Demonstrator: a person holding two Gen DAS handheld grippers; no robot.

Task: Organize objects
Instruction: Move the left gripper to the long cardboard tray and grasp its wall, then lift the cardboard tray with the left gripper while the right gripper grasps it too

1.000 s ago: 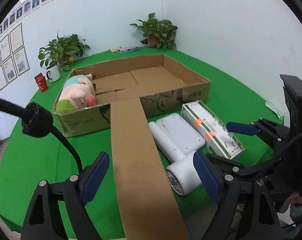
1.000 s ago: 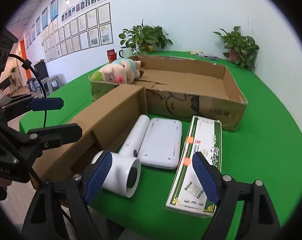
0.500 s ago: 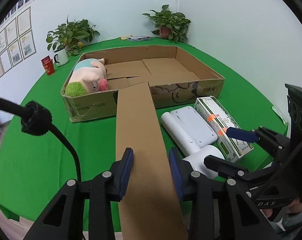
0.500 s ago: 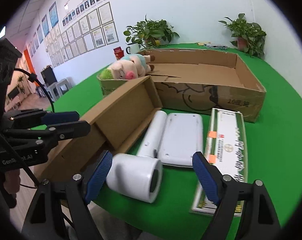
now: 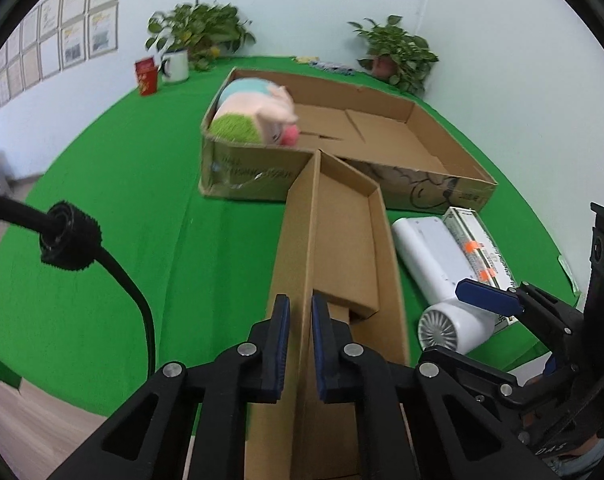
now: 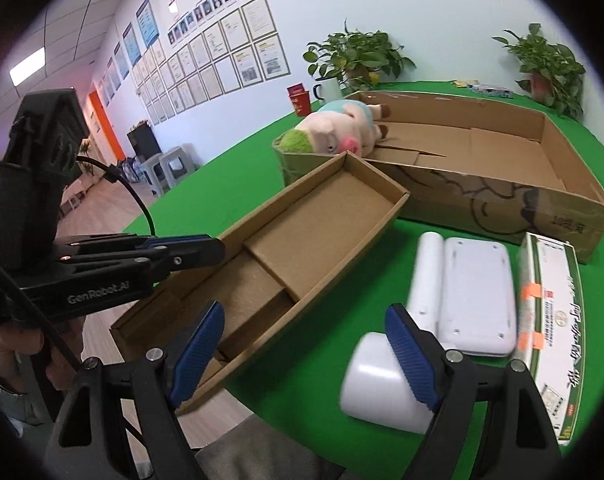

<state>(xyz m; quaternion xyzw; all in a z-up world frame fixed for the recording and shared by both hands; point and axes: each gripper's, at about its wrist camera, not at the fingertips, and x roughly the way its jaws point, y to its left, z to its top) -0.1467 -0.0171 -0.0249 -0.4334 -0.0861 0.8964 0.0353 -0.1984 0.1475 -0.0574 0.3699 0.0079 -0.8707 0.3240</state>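
The left gripper (image 5: pixel 299 332), angled downward, is clamped on the narrow box's (image 5: pixel 342 248) side wall. The right gripper (image 6: pixel 306 344) is held spread above the hair dryer (image 6: pixel 382 376). "GenRobot.AI" is printed on the left gripper.

Two potted plants (image 6: pixel 356 54) (image 6: pixel 550 64) stood at the far edge of the green counter (image 5: pixel 121 208), beside a white mug (image 5: pixel 176 65) and a red box (image 5: pixel 146 76); framed certificates (image 6: pixel 225 48) lined the wall.

free: green cloth (image 5: pixel 113 240) left; blocked: narrow box (image 6: pixel 302 236), hair dryer (image 6: pixel 386 376)
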